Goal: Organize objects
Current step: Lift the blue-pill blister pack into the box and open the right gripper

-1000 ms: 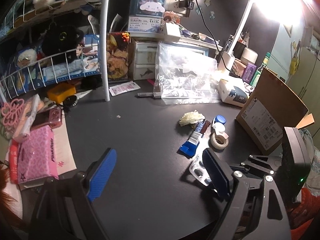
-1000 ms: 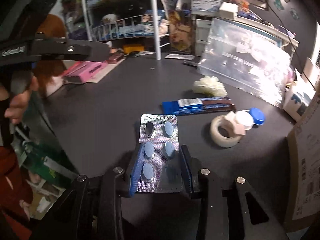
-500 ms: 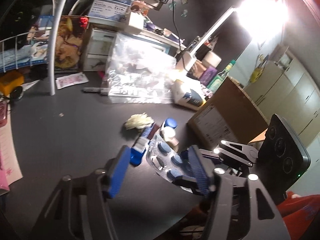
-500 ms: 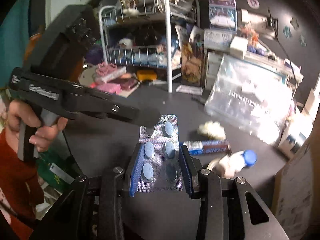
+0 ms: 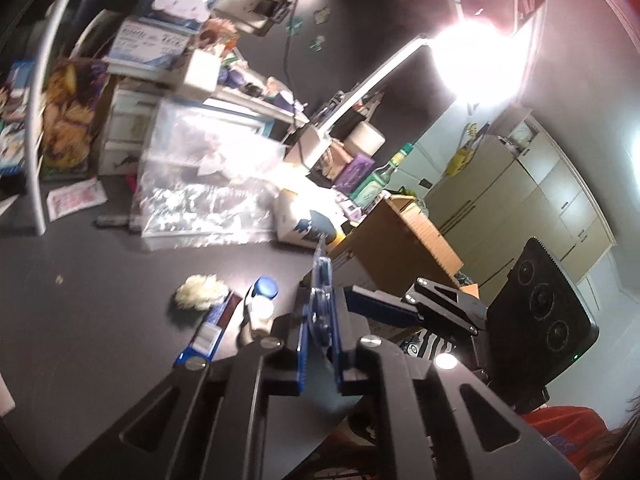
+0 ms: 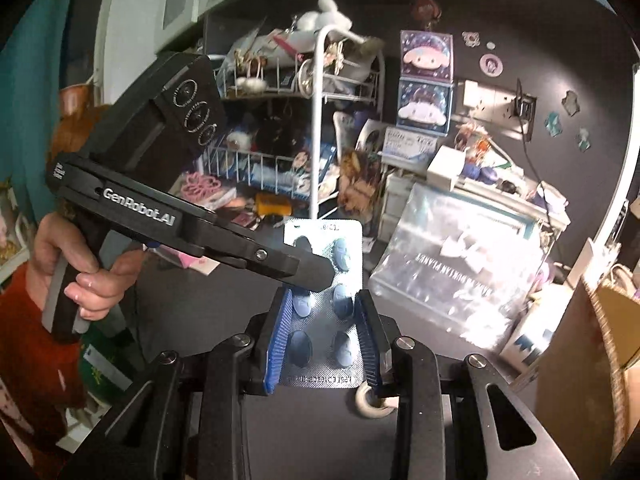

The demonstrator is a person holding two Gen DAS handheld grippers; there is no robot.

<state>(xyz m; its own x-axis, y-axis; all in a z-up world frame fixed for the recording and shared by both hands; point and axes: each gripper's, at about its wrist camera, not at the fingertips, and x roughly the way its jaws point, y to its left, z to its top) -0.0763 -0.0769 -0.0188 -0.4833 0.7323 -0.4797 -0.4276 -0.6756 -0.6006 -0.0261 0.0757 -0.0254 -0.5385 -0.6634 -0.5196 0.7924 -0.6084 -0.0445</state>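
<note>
Gripping the blister pack point(image 6: 326, 312) above the counter point(image 5: 92, 292): right hand-held gripper point(image 6: 324, 340) clamps its sides, left hand-held gripper point(image 5: 319, 344) pinches its edge. Handover underway; pack unplaced, snack bar point(image 5: 208, 328) and tape roll point(image 6: 370, 398) remain unsorted.

The dark desk point(image 5: 100, 320) carries a cream pompom point(image 5: 198, 291), blue wrapper point(image 5: 210, 330) and clear bag point(image 5: 208, 192).
</note>
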